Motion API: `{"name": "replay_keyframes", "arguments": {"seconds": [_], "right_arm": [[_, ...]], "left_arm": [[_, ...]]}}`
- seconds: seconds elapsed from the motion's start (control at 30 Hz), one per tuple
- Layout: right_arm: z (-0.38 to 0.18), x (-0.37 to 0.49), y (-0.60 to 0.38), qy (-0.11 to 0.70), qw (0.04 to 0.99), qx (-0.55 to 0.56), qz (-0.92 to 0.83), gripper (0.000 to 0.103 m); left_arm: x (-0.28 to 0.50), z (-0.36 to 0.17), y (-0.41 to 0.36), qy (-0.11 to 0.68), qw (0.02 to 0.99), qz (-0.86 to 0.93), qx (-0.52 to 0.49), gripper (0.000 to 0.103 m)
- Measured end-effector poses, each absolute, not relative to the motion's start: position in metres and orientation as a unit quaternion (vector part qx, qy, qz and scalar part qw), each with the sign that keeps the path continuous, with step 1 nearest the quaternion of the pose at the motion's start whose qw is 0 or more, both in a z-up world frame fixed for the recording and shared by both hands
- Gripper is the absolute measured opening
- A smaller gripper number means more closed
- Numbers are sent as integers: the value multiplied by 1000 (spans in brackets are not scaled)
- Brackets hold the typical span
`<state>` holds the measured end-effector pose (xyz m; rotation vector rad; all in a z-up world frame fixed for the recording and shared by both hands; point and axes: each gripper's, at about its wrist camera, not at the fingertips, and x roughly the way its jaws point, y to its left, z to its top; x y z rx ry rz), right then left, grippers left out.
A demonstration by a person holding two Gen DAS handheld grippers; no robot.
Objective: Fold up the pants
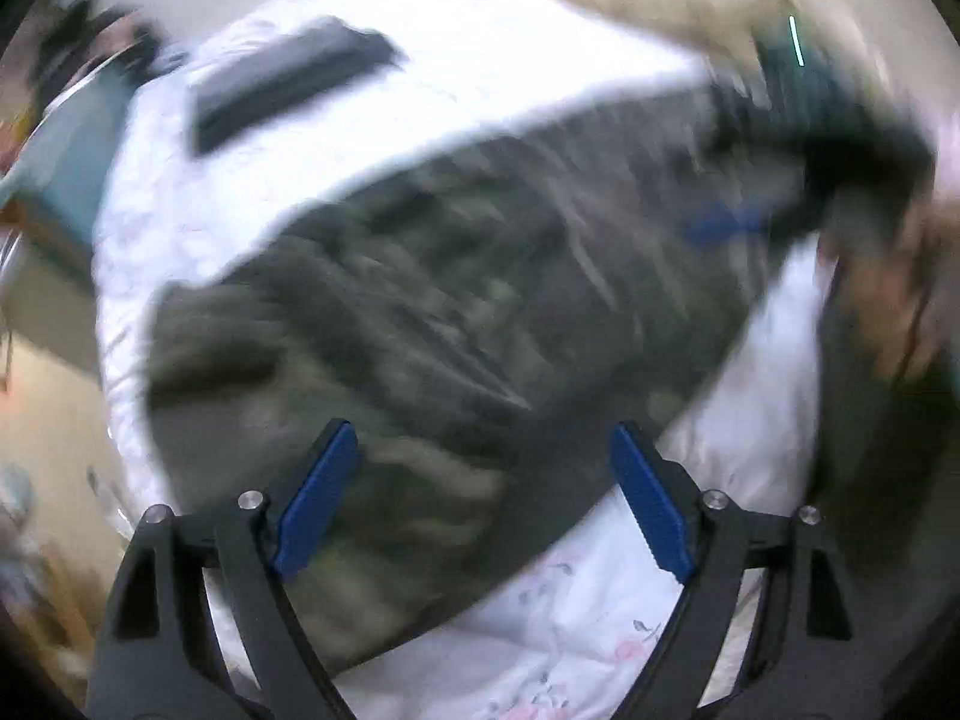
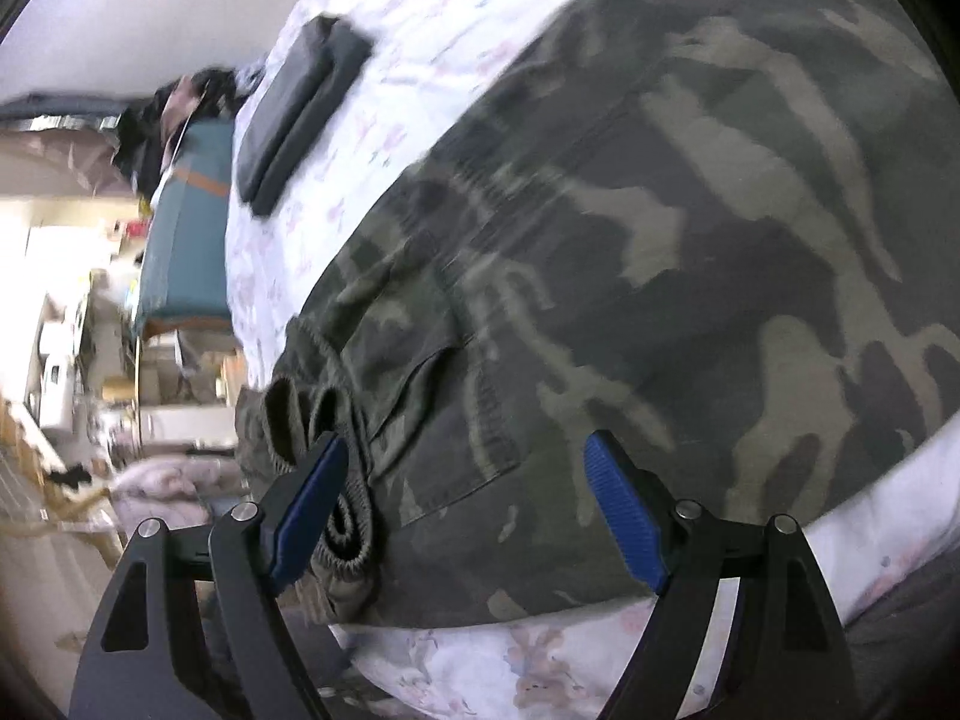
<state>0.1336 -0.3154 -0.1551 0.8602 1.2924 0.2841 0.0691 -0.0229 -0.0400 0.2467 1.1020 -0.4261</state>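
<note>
I count one pair of camo pants (image 2: 630,252), one dark flat pouch (image 2: 300,108), one floral bedsheet (image 2: 432,18). My two grippers: left (image 1: 483,504), right (image 2: 465,507), with two blue pads each.

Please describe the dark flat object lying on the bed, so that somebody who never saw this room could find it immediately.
Start from the bed with the white floral sheet. The camouflage pants cover most of it. Beyond the pants, apart from them on bare sheet, lies the dark flat rectangular object. It is plain charcoal and smooth, the only unpatterned thing on the sheet.
</note>
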Motion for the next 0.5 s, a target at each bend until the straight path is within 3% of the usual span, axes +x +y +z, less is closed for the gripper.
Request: {"name": "replay_keyframes", "arguments": {"seconds": [0.13,0.2,0.33,0.5], "right_arm": [[-148,134,-272,593,717,320,179,83],[-148,132,-244,601,708,304,214,83],[-151,127,-202,609,700,282,245,83],[-170,121,-155,626,695,243,257,71]], "left_arm": [[96,10,58,463,884,-60,23,93],[108,19,97,442,897,16,-16,102],[119,-2,129,455,885,73,-62,102],[117,-28,136,489,860,79,-121,102]]}}
